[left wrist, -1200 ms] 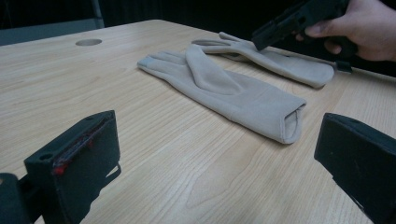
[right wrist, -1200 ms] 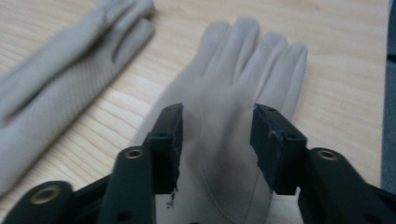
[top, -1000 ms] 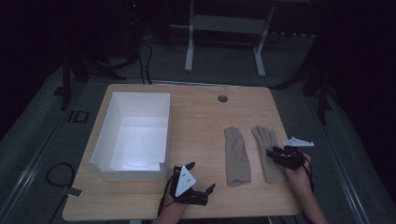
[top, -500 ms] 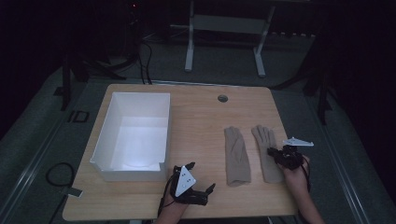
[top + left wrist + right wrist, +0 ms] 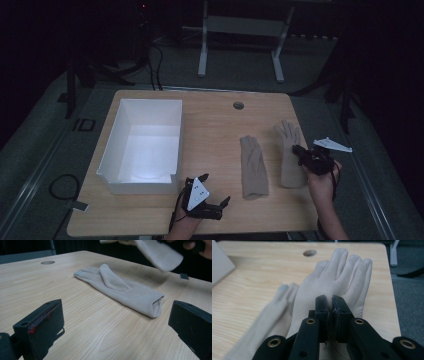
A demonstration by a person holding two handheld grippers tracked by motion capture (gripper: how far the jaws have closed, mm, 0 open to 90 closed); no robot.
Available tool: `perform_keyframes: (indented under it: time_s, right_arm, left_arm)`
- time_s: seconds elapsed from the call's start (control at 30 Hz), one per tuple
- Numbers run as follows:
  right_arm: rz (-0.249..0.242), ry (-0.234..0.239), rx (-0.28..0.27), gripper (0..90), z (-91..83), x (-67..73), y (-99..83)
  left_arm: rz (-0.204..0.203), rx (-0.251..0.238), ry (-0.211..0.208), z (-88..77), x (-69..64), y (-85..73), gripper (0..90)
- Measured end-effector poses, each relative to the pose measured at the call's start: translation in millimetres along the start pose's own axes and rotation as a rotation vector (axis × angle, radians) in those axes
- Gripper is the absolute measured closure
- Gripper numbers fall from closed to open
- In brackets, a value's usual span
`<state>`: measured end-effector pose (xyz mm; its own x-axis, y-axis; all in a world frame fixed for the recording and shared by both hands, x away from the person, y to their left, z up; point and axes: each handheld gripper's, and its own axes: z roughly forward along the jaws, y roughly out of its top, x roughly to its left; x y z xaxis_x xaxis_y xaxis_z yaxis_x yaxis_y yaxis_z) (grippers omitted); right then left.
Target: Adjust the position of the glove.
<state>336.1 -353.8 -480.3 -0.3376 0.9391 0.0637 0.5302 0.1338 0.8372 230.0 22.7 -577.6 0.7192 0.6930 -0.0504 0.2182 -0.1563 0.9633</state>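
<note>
Dim lighting obscured the surroundings of the table [image 5: 210, 120], and both forearms were cut off at the bottom edge of the high view. At left stood a white box [image 5: 145, 145], open-topped, its near wall hiding part of its floor. The left gripper [image 5: 212, 207] rested low near the table's front edge, pointing toward the gloves; its jaws stood wide apart with nothing between them, each cropped by the frame in the left gripper view. The left glove [image 5: 253, 166] lay flat on the wood, long axis running front to back, fingers toward the far edge and cuff toward the person; its thumb was folded over the palm. The right glove [image 5: 290, 155] lay just beside it, fingers likewise pointing away. The right gripper [image 5: 300, 152] was clenched on this glove's palm, pinching a fold of fabric [image 5: 329, 302] between closed jaws, which hid the pinched part. The right hand [image 5: 322, 182] came in from below, gripper aimed left across the glove. In the left gripper view that glove's cuff appeared raised off the table and blurred.
</note>
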Motion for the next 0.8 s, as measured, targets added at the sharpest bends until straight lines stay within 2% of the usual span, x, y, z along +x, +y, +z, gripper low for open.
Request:
perform_keyframes:
  time_s: [0.2,0.27,0.3,0.4,0.47,0.5,0.6,0.73,0.8]
  right_arm:
    - [-0.023,0.011,-0.057,83.9,-14.5,24.9,22.7]
    - [-0.022,0.014,-0.063,83.9,-15.4,29.3,25.7]
    - [-0.029,0.024,-0.068,83.9,-15.9,38.4,30.9]
    - [-0.036,0.046,-0.081,83.9,-14.6,51.9,35.1]
    - [-0.033,0.073,-0.084,83.9,-10.6,64.7,35.6]
    - [-0.033,0.073,-0.084,83.9,-10.6,64.7,35.6]
    - [-0.031,0.088,-0.077,83.9,-3.6,77.5,33.0]
    - [-0.018,0.095,-0.047,83.9,7.3,89.6,25.7]
    - [-0.02,0.08,-0.034,83.8,13.5,95.7,19.2]
  left_arm:
    - [0.001,-0.002,0.002,0.0,-0.1,0.0,0.5]
    - [0.003,-0.001,0.001,0.0,-0.2,0.0,0.5]
    - [0.004,-0.001,0.001,0.0,-0.2,0.0,0.5]
    - [0.006,0.0,0.001,0.0,-0.3,0.0,0.5]
    - [0.006,0.0,0.0,-0.1,-0.4,0.0,0.5]
    - [0.006,-0.001,-0.001,0.0,-0.4,0.0,0.5]
    - [0.007,-0.001,-0.002,-0.1,-0.3,0.0,0.5]
    - [0.008,-0.002,-0.003,-0.2,-0.5,-0.1,0.5]
    - [0.009,-0.001,-0.004,-0.2,-0.6,-0.1,0.5]
